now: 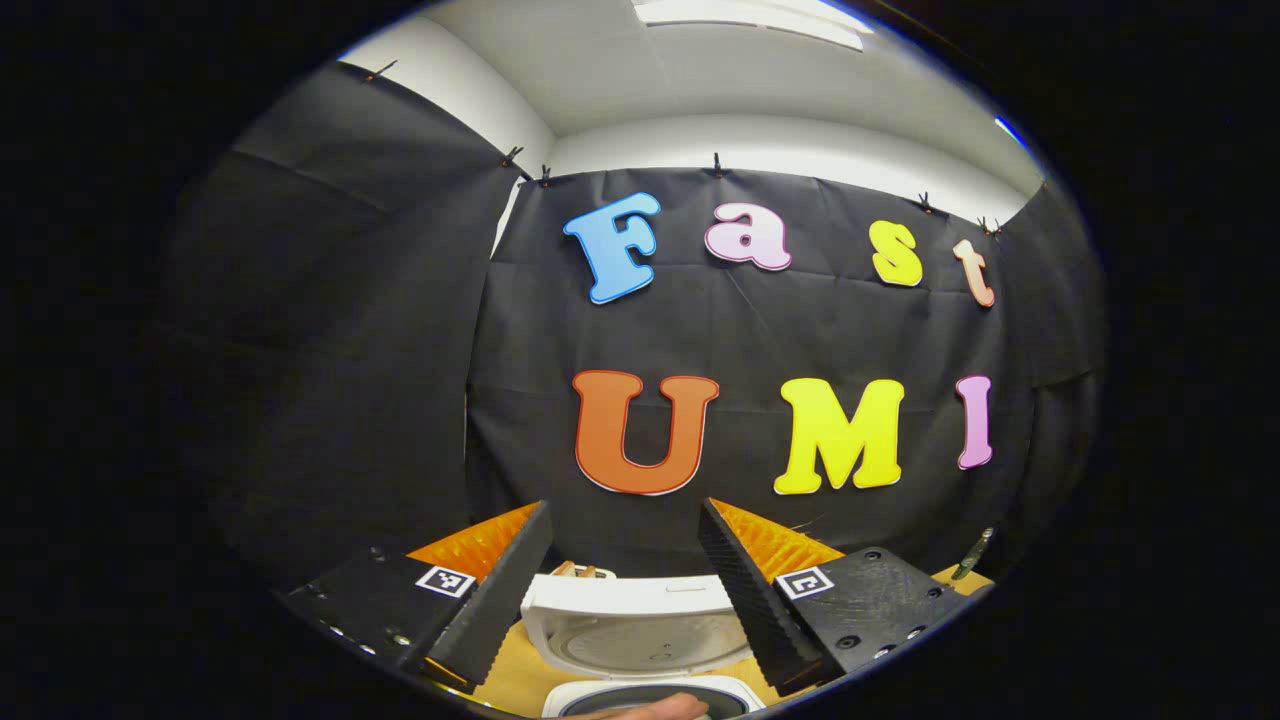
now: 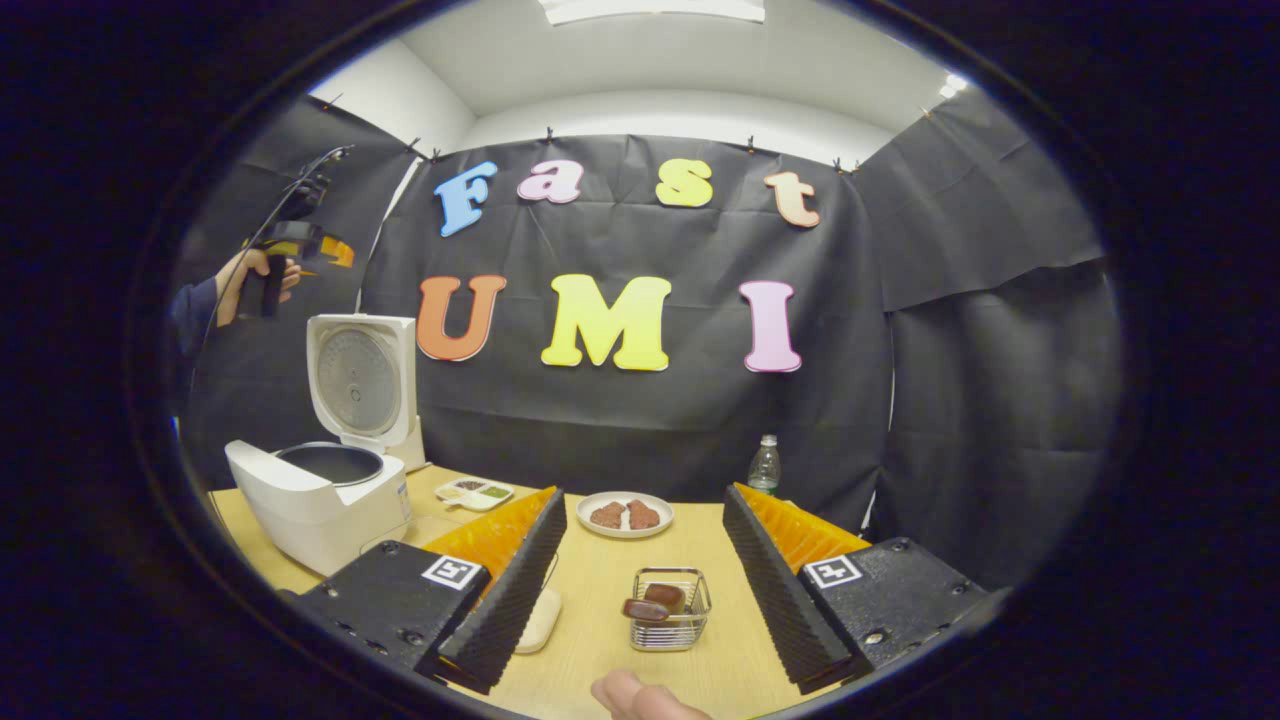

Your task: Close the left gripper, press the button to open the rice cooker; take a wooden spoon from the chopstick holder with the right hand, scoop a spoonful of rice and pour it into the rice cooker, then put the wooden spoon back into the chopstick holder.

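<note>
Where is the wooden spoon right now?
In the right gripper view, the wooden spoon stands in the wire chopstick holder on the table, near the plate.

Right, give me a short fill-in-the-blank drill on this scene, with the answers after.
1. The rice cooker has its lid standing ____.
2. The right tool has its fingers spread ____ above the table.
3. The metal basket sits between the fingers of the ____ tool.
4. The plate lies ____ the basket, nearer the wall.

Answers: open; open; right; behind
</note>
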A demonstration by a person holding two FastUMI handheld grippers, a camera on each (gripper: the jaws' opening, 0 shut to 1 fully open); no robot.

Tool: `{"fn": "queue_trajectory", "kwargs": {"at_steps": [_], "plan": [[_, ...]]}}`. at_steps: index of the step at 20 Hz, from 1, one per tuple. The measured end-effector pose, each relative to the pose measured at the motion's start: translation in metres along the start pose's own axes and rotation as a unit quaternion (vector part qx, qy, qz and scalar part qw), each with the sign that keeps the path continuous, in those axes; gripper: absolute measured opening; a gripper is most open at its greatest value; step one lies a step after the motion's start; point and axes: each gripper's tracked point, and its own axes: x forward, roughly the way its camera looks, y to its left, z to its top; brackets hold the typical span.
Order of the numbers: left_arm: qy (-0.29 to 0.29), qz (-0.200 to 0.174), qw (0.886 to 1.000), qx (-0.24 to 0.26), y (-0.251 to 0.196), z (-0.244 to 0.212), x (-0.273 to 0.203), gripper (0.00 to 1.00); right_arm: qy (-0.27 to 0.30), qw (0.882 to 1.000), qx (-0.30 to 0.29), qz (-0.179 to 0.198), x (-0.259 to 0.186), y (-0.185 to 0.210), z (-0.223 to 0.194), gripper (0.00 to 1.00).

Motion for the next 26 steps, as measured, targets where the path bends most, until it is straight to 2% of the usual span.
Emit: {"fn": "queue_trajectory", "kwargs": {"at_steps": [4,7,12,16,20,26], "plan": [[0.01,-0.006,1.0,0.005,-0.021,-0.02,0.045,0.94,0.005,1.0,0.008,0.016,0.01,0.001,-0.01,1.0],[0.048,0.019,0.998,0.026,-0.018,-0.059,0.075,0.94,0.009,0.999,0.027,0.017,0.012,-0.008,-0.014,1.0],[0.111,0.027,0.993,0.038,-0.019,-0.106,0.086,0.94,0.014,0.999,0.028,0.01,0.003,-0.019,-0.015,1.0],[0.113,0.031,0.993,0.033,-0.017,-0.106,0.07,0.99,0.012,0.999,0.05,-0.004,-0.019,-0.03,-0.004,1.0],[0.129,0.029,0.991,0.034,-0.021,-0.11,0.039,1.0,0.006,0.998,0.063,0.005,-0.051,-0.024,0.011,1.0],[0.212,0.024,0.977,0.02,-0.02,-0.138,-0.022,0.98,-0.017,0.998,0.052,0.013,-0.096,-0.02,0.028,1.0]]}}
